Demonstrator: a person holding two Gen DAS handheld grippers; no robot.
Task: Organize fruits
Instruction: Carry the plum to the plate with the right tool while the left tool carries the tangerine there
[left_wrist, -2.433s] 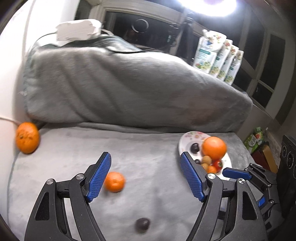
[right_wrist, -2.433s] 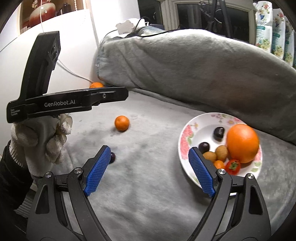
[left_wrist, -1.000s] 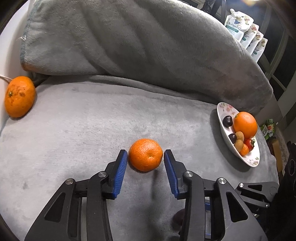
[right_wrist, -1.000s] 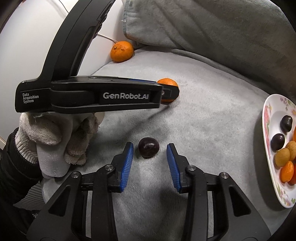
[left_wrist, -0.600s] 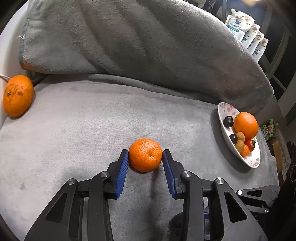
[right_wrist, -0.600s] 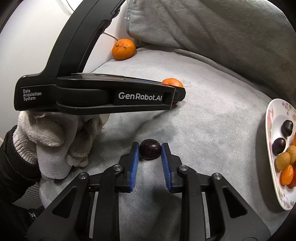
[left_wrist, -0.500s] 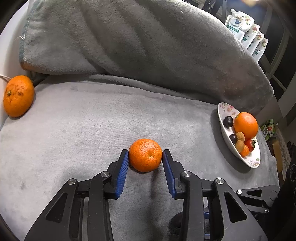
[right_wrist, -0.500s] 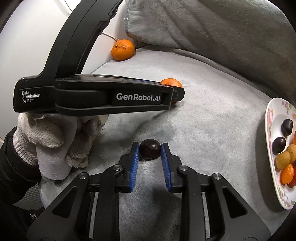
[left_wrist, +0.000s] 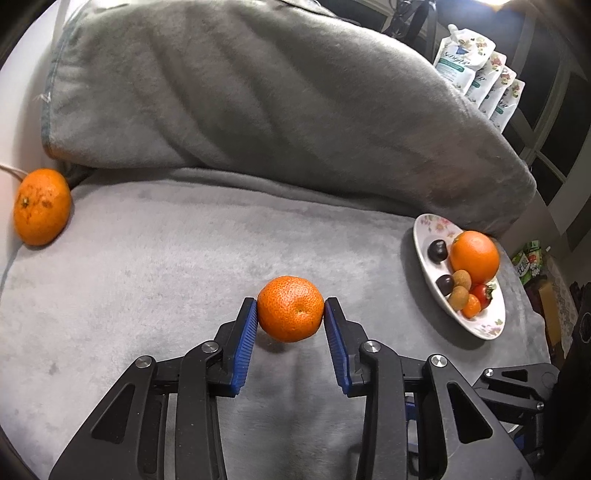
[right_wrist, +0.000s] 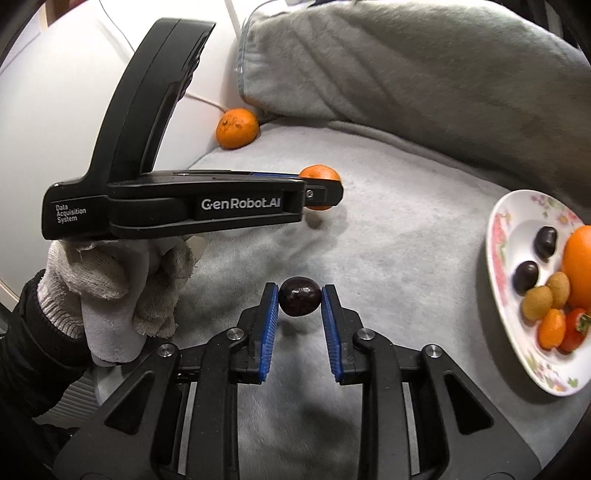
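Note:
My left gripper (left_wrist: 290, 314) is shut on a small mandarin (left_wrist: 290, 308) and holds it just above the grey blanket; the mandarin also shows in the right wrist view (right_wrist: 320, 175). My right gripper (right_wrist: 299, 302) is shut on a dark round fruit (right_wrist: 299, 301), lifted slightly off the blanket. A flowered plate (left_wrist: 421, 236) at the right holds a large orange (left_wrist: 474, 255), two dark fruits, brown fruits and small red and orange ones; the plate also shows in the right wrist view (right_wrist: 506, 236). A second mandarin (left_wrist: 41, 206) lies at the far left by the wall.
A large grey cushion (left_wrist: 258, 110) rises behind the blanket-covered seat (left_wrist: 147, 266). Several white pouches (left_wrist: 476, 70) stand at the back right by the window. A white wall (right_wrist: 55, 92) and a thin cord border the left side.
Both grippers closed on their fruits about a second ago and have since lifted them slightly off the blanket. The views have shifted a little toward the plate.

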